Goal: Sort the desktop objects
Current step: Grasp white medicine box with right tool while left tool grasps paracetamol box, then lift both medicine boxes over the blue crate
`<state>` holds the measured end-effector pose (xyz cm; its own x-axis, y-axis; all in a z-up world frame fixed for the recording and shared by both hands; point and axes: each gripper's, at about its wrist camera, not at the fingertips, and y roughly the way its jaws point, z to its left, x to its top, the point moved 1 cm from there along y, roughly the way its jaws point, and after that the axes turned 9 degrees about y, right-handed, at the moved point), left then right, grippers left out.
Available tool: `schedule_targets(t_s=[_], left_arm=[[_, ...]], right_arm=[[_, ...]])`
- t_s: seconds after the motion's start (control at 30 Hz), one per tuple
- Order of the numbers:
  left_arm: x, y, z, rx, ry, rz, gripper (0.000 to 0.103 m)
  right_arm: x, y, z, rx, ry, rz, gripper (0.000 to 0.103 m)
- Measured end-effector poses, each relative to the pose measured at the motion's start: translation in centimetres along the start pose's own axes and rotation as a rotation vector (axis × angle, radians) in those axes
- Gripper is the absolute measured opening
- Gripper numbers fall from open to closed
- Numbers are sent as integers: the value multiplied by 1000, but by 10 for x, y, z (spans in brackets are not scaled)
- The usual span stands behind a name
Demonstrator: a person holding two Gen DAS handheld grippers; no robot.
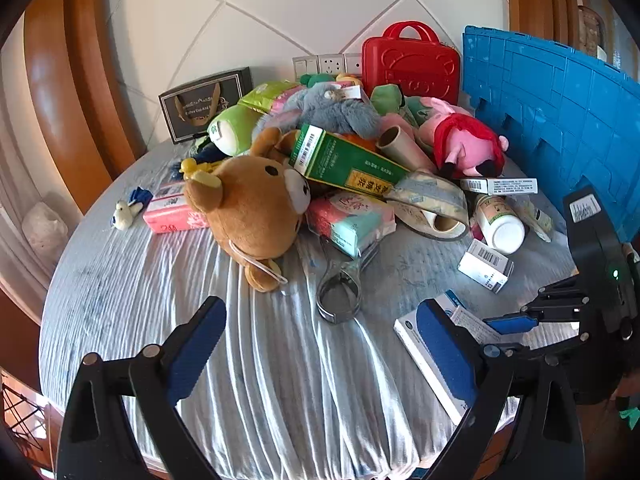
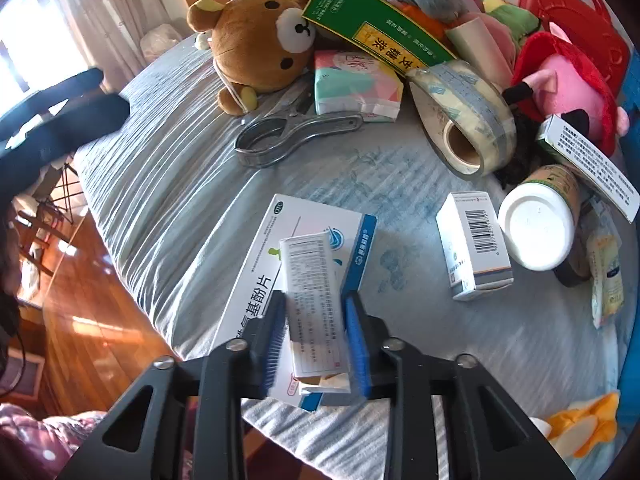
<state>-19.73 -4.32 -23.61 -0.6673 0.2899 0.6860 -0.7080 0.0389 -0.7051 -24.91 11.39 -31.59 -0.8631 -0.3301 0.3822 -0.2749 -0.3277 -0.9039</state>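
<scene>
1. The right gripper [image 2: 316, 344] is pointing steeply down over the near edge of the round table draped in a pale grey-blue wrinkled cloth [image 1: 260, 360], its blue-padded jaws pressing on either side of a small narrow white printed carton [image 2: 314, 304].
2. That small carton is lying on top of a larger flat white-and-blue medicine box [image 2: 260, 264], which is resting on the cloth close to the table's near edge.
3. The left gripper [image 1: 320, 344] is hovering above bare cloth with its jaws standing wide apart and nothing between them.
4. Toward the far edge, a heap of clutter is sitting: a brown plush bear [image 1: 256, 208], a long green cardboard box [image 1: 344, 160], a pink plush pig in a red dress [image 1: 468, 144] and a roll of printed tape [image 2: 464, 120].
5. A grey metal ring-shaped clamp [image 2: 280, 136] is lying just in front of the heap, a white-capped bottle [image 2: 536, 232] on its side beside a small barcoded white box [image 2: 472, 248].
6. A blue plastic crate wall [image 1: 560, 112] is standing at the right edge.
</scene>
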Motion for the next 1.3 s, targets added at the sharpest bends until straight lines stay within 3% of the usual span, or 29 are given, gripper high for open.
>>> schedule_targets(t_s=[0.4,0.67,0.77,0.9,1.07,1.3], left_arm=[[-21,51,-93,-110,-22,153,97],[-31,82,-127,-63,-21,226,97],[-35,82,-125,-89,-47,209,85],[-36,80,-117,-112,4,186,79],[-24,59,-102,-111,30,124,77],[32,20,-89,-74,111,-1,77]], right_arm=[[-6,-38,-53,-40,111,-67,26],[-22,-52,-91,-23,186,-67,27],[-24,-58,-96,-25,189,-78,27],[-26,-72,-99,-22,195,-107,27],[-20,-80,-94,-18,191,-147,27],[-1,-108,-76,-2,157,-219,27]])
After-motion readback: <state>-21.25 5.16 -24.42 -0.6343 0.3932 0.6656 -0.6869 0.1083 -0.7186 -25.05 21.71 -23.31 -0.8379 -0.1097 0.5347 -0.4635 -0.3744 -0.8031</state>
